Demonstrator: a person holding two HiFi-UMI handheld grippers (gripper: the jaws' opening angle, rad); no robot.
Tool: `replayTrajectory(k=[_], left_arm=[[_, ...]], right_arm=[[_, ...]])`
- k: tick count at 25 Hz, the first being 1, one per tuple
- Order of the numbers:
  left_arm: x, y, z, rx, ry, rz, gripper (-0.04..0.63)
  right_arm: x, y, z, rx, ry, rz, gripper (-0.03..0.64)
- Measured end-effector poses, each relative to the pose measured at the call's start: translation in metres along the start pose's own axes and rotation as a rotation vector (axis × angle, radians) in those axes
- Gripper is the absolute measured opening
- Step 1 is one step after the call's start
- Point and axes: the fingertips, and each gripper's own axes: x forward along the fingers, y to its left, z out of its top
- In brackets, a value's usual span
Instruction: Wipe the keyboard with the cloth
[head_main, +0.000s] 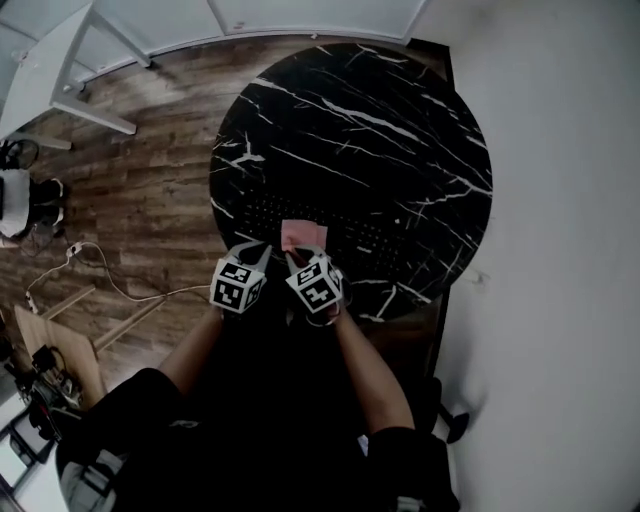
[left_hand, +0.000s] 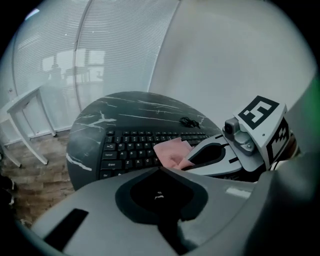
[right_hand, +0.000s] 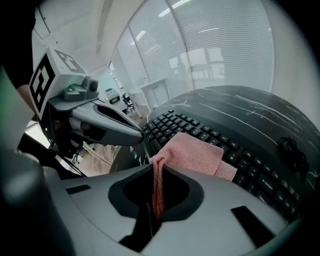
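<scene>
A black keyboard (head_main: 330, 228) lies across the near part of the round black marble table (head_main: 400, 120). A pink cloth (head_main: 303, 236) rests on its near-left keys. My right gripper (head_main: 303, 262) is shut on the cloth's near edge, which runs pinched between its jaws (right_hand: 158, 192) while the rest spreads over the keys (right_hand: 192, 152). My left gripper (head_main: 258, 256) hovers just left of it at the table's near edge, jaws closed with nothing between them. From the left gripper view the cloth (left_hand: 172, 152) lies on the keyboard (left_hand: 135, 150) beside the right gripper.
A small black cable coil (left_hand: 190, 121) lies on the table beyond the keyboard's far right end. Wooden floor (head_main: 140, 190) lies left of the table, with a white table frame (head_main: 80, 90) and a white cable (head_main: 110, 280). A white wall (head_main: 560, 200) stands on the right.
</scene>
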Motion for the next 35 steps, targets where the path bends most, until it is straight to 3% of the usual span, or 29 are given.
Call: replayTrajectory(k=[20,27,35], left_arm=[[0.07,-0.132,0.022,0.231,0.102,-0.157,0.0],[0.081,-0.175,0.025,0.251,0.096,-0.168,0.0],[0.075,-0.194,0.022,0.225,0.077,-0.11,0.0]], right_arm=[[-0.089,-0.065,-0.083,0.193,-0.086,-0.12,0.014],[-0.119,-0.086,-0.114,0.184,-0.082,-0.139,0.014],[-0.151,-0.111,-0.145,0.143,-0.086,-0.15,0.014]])
